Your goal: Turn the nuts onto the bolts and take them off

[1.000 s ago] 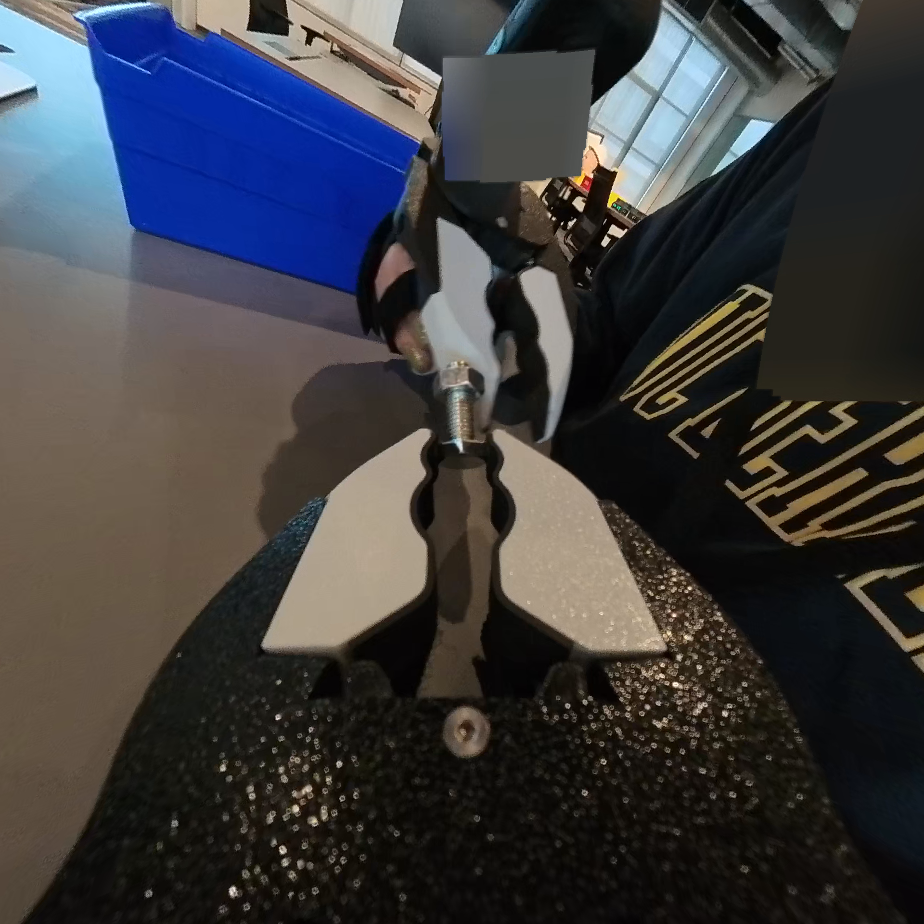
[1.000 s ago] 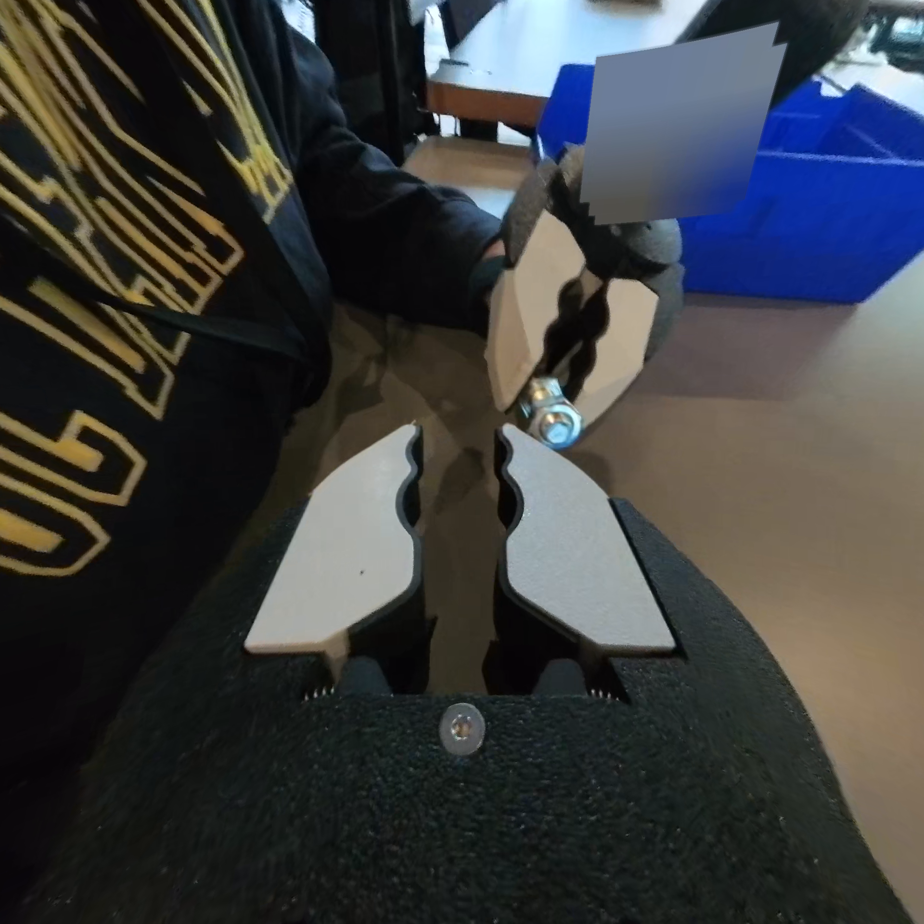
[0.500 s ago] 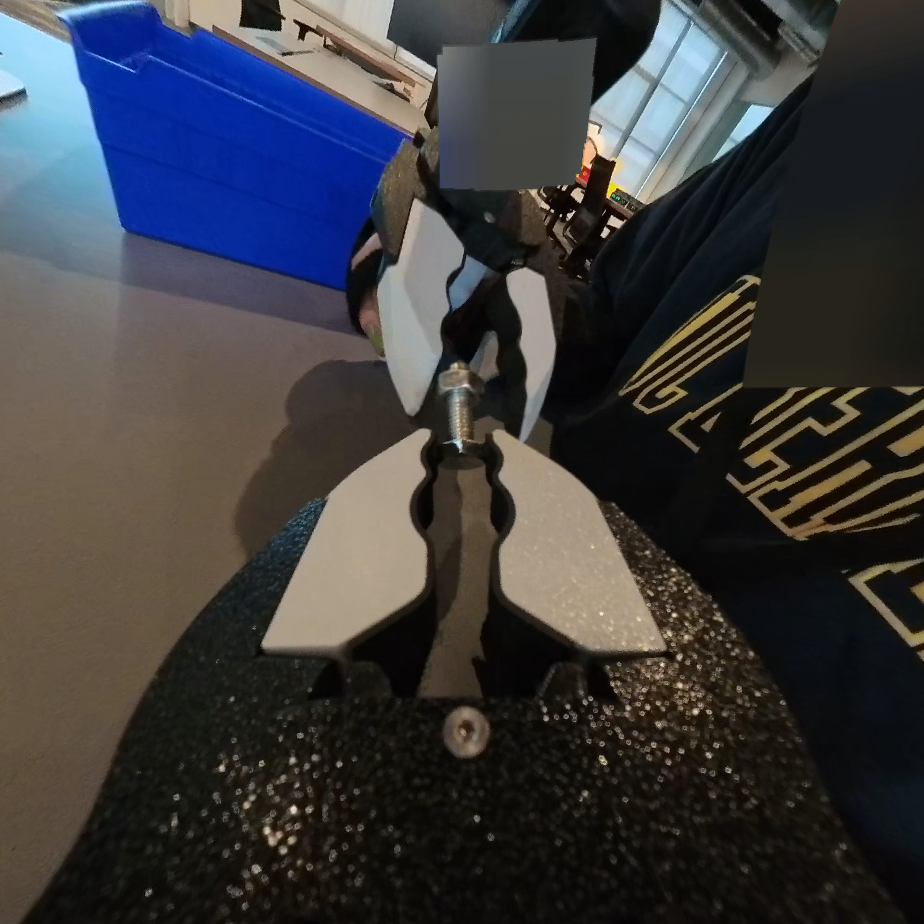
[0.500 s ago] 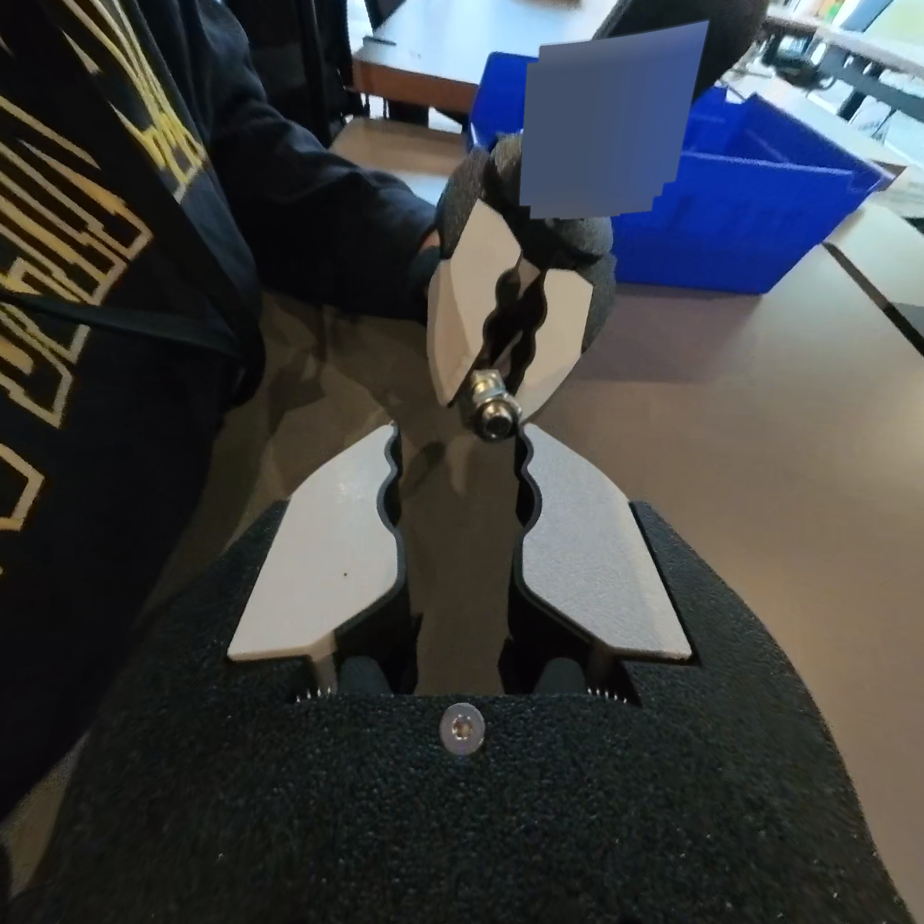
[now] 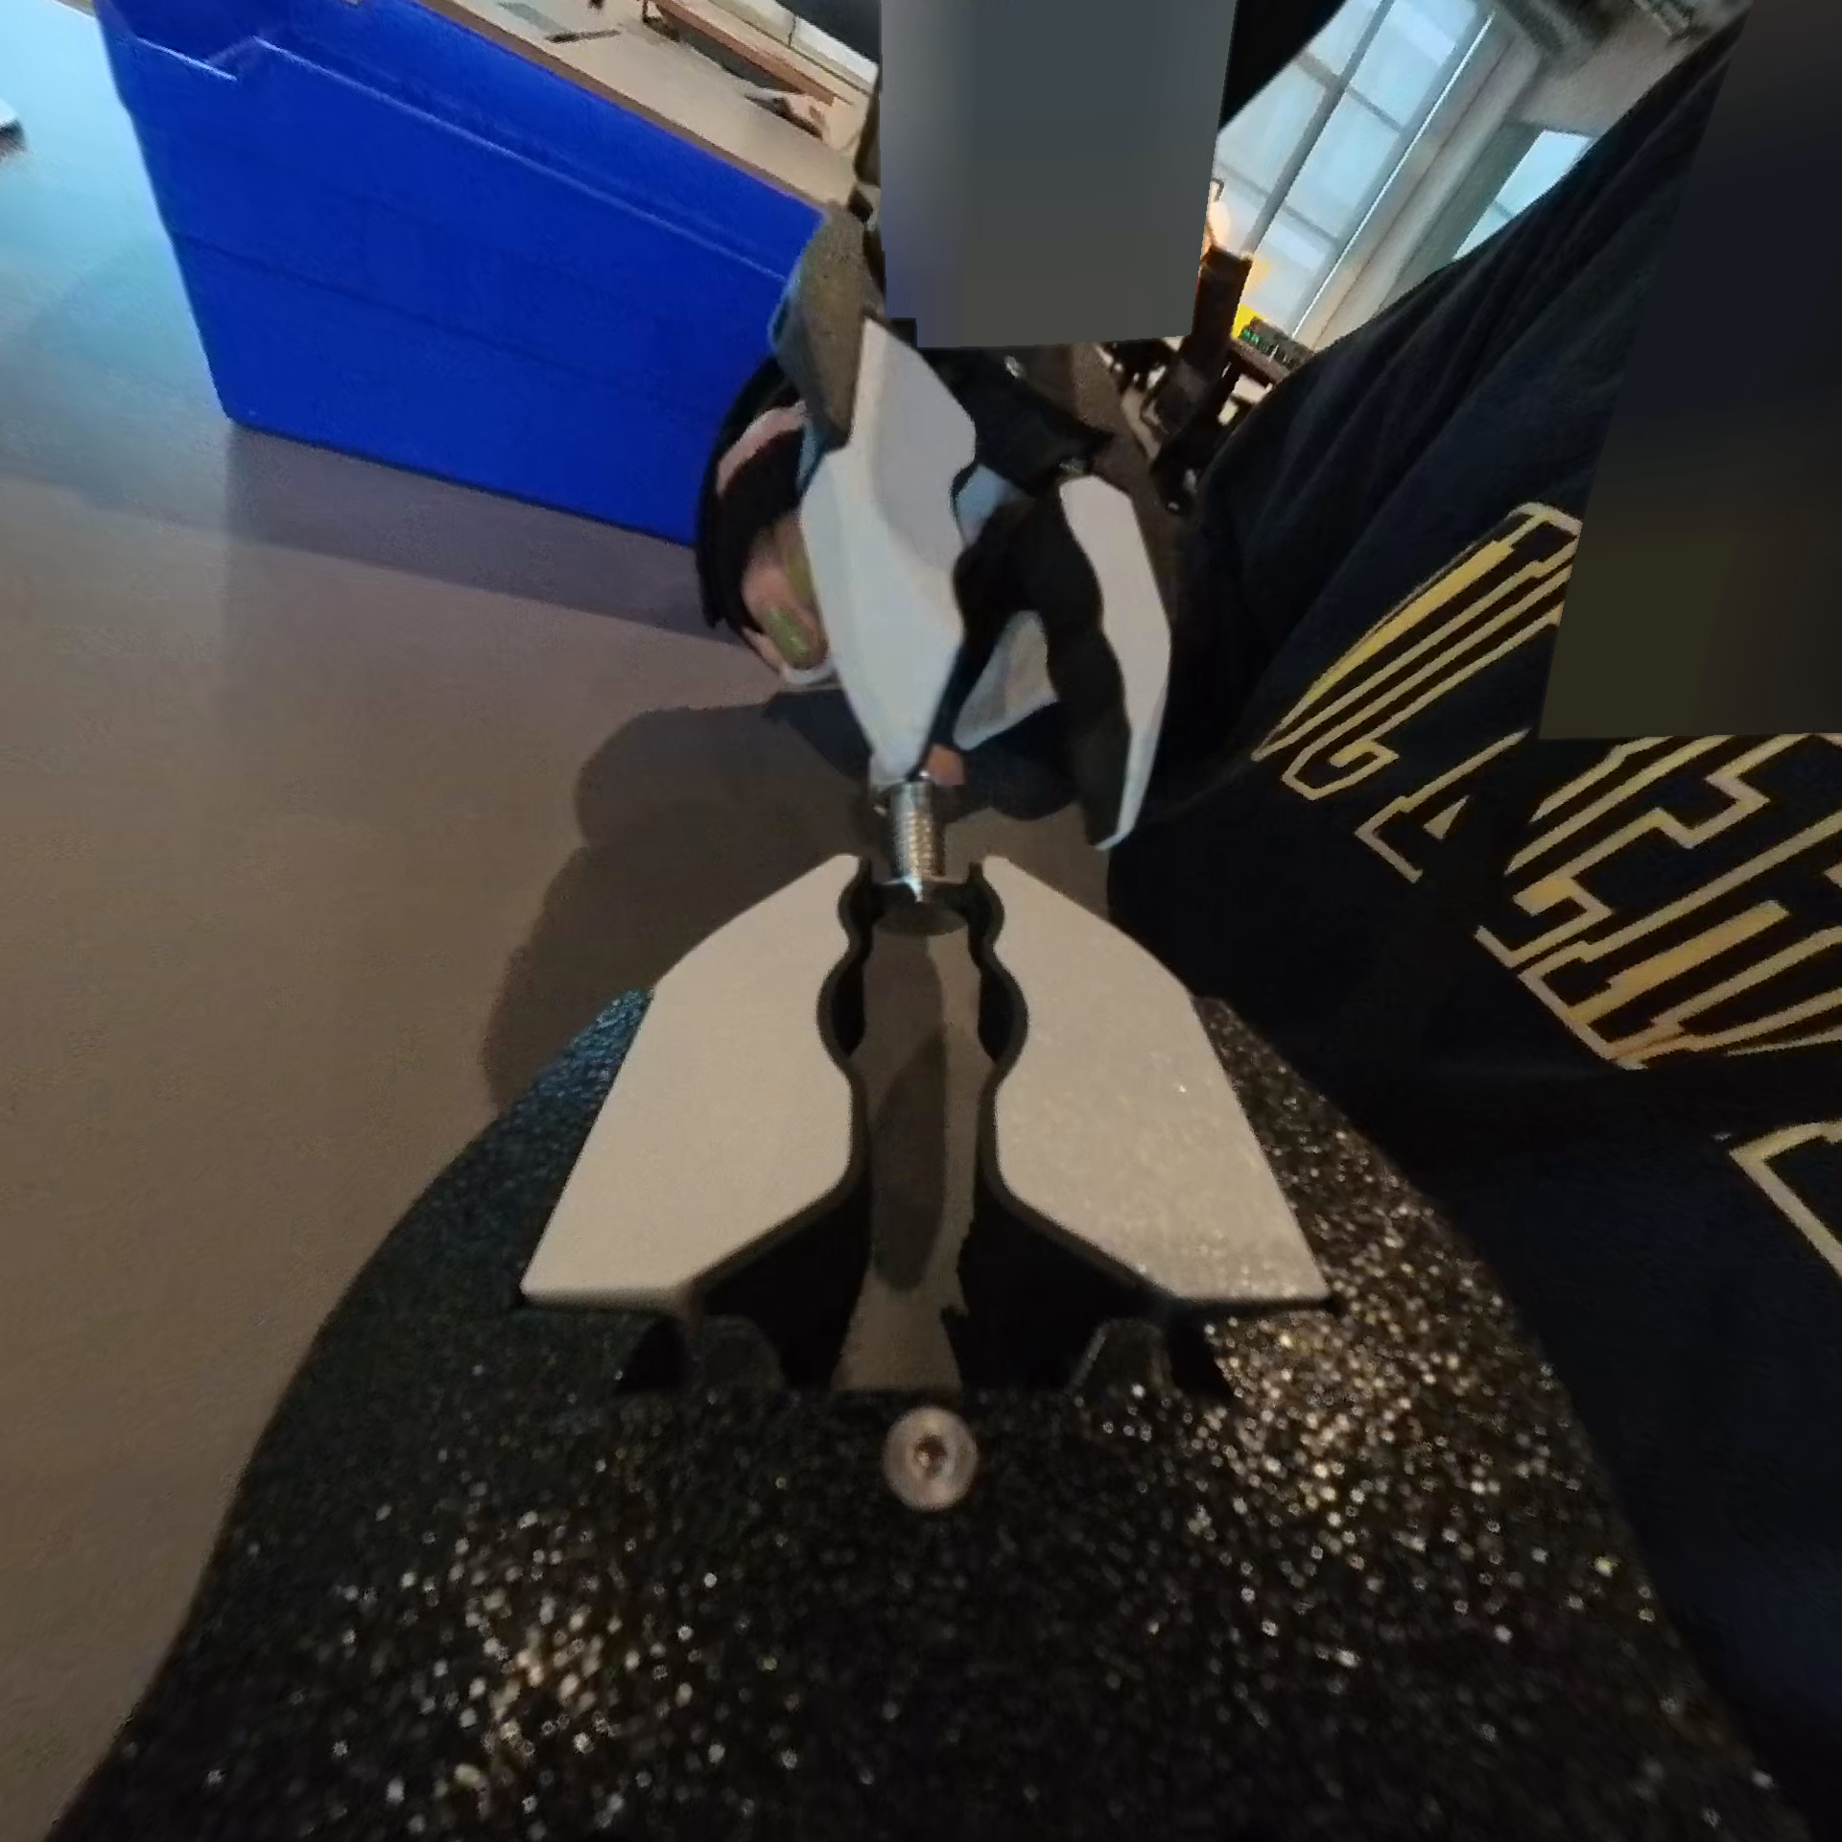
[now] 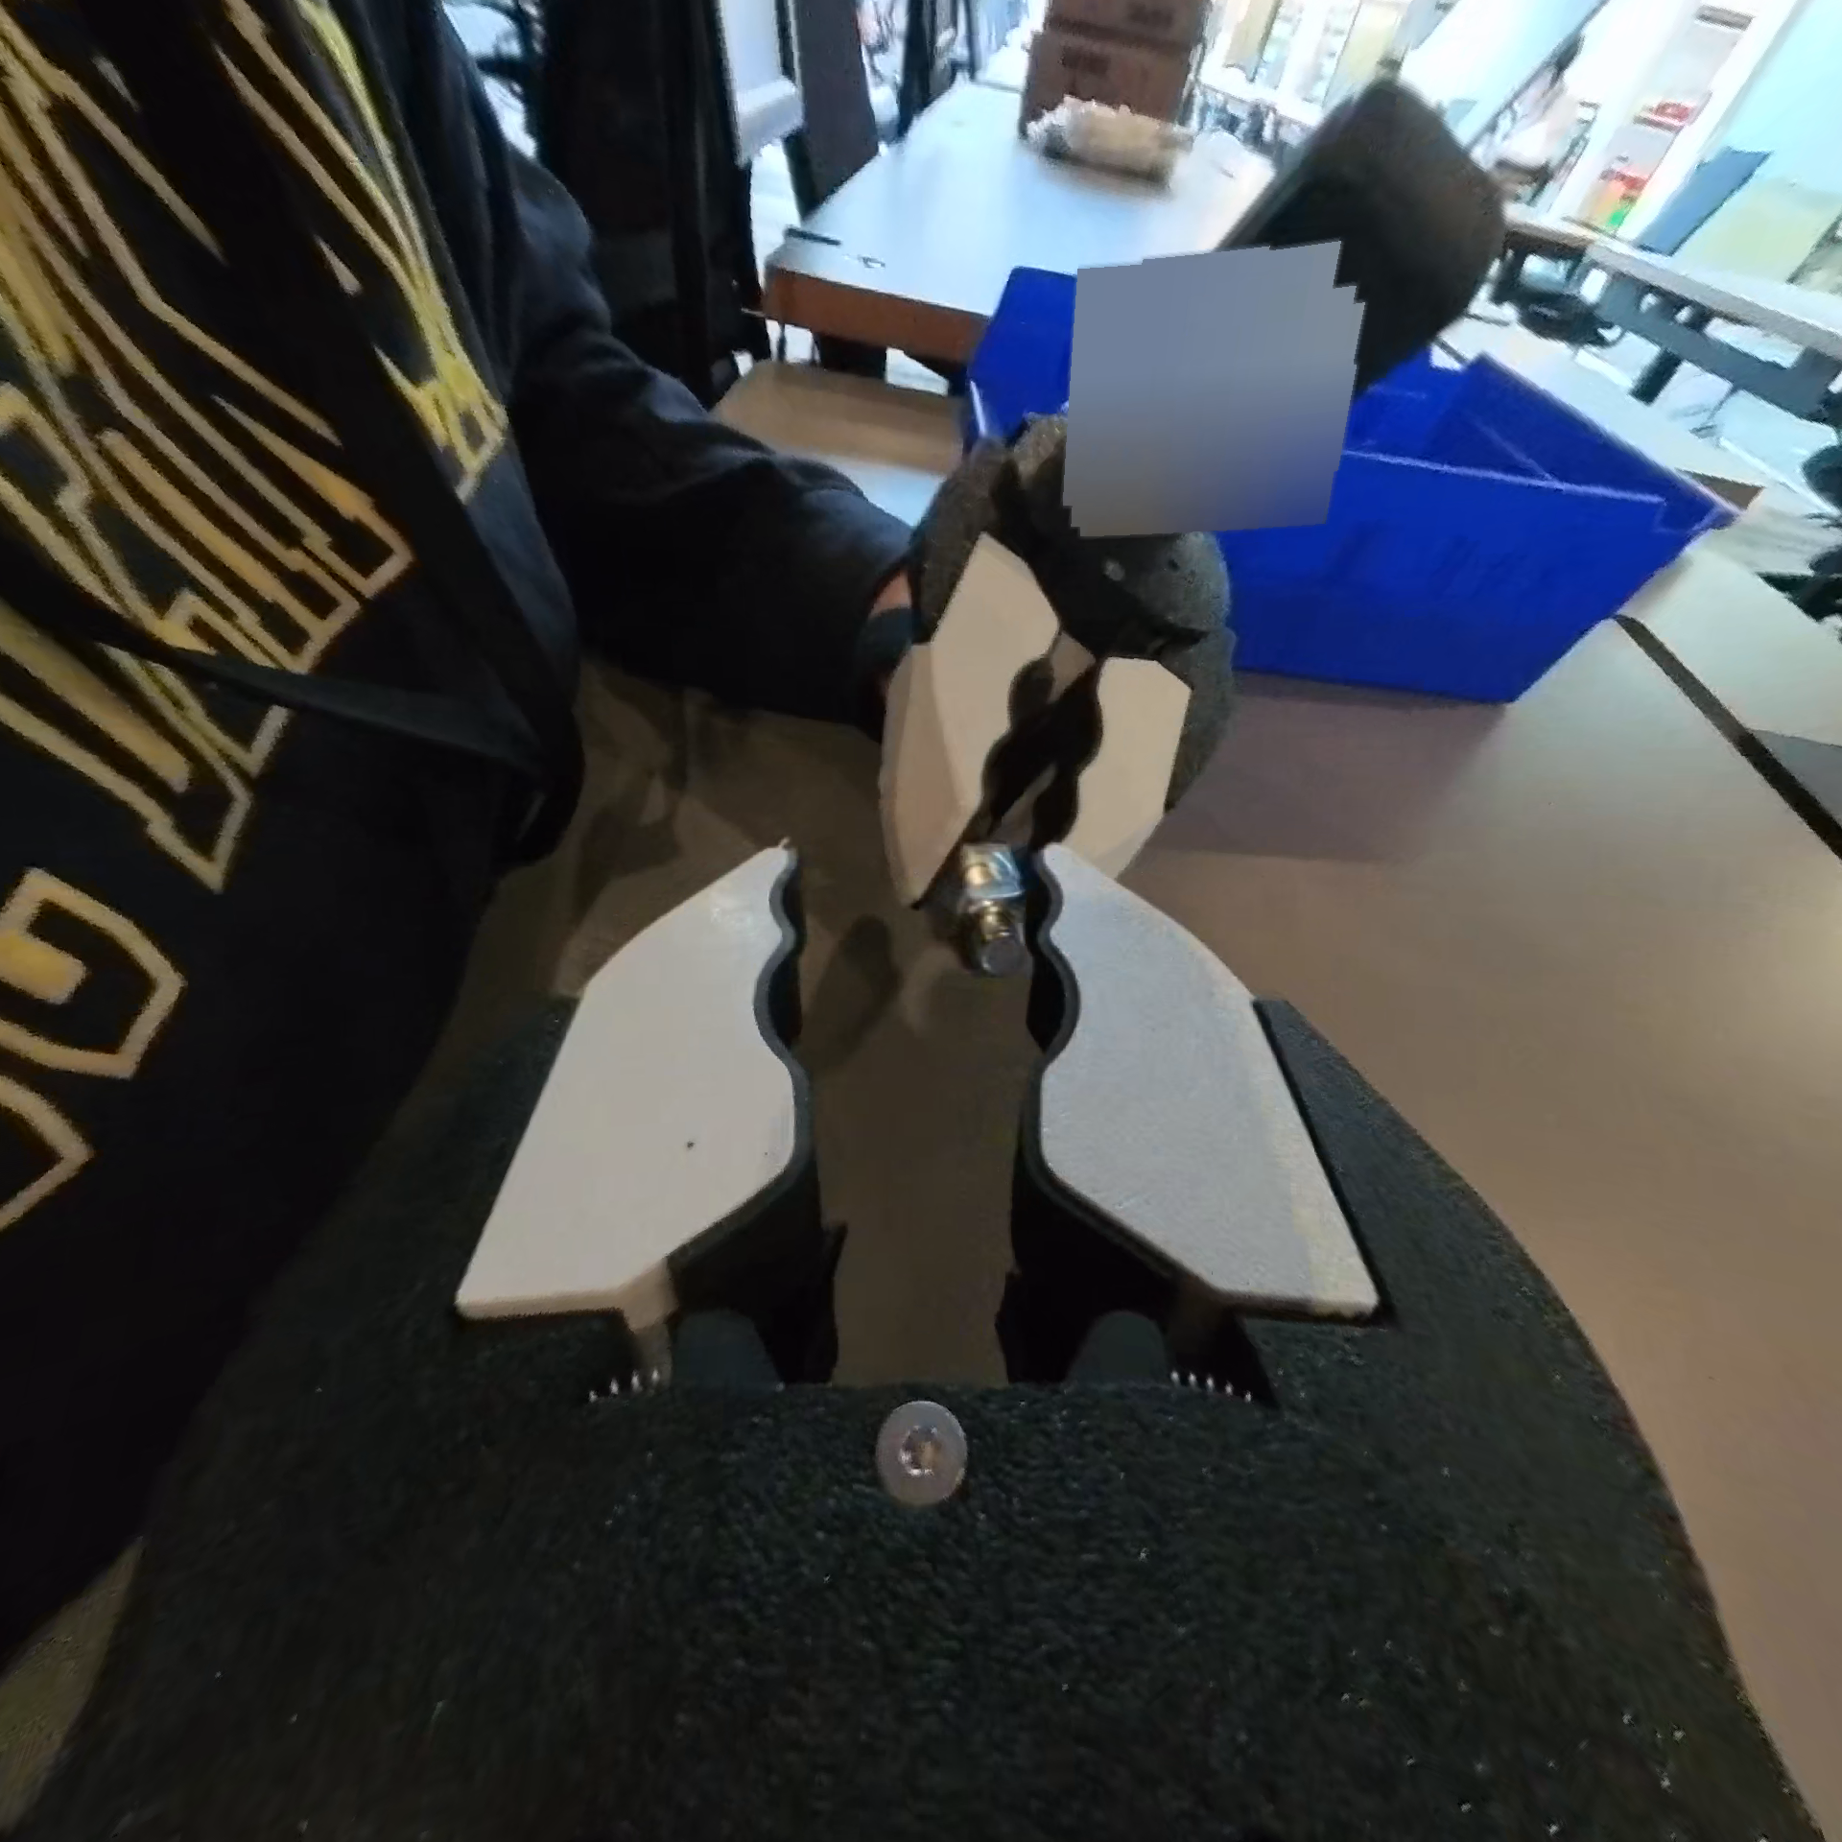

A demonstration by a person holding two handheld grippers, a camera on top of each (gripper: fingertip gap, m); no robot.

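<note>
My left gripper (image 5: 922,882) is shut on the head of a silver bolt (image 5: 912,832), whose threaded shaft points away from it above the table. In the right wrist view the left gripper (image 6: 997,877) holds the bolt (image 6: 982,882) with a nut (image 6: 997,952) on its near end. My right gripper (image 6: 917,862) is open, with the nut end between its fingertips, close to the right finger. In the left wrist view the right gripper (image 5: 997,807) stands over the bolt, and one of its fingers (image 5: 897,598) hides the nut.
A blue plastic bin (image 5: 449,299) stands on the brown table (image 5: 249,797) beyond the grippers; it also shows in the right wrist view (image 6: 1445,558). The person's dark sweatshirt (image 5: 1495,897) is close on one side. Other tables stand far behind. The tips of both grippers are at nearly the same place.
The right gripper has opened wider and come in over the nut end of the bolt. The left gripper still holds the bolt in much the same place.
</note>
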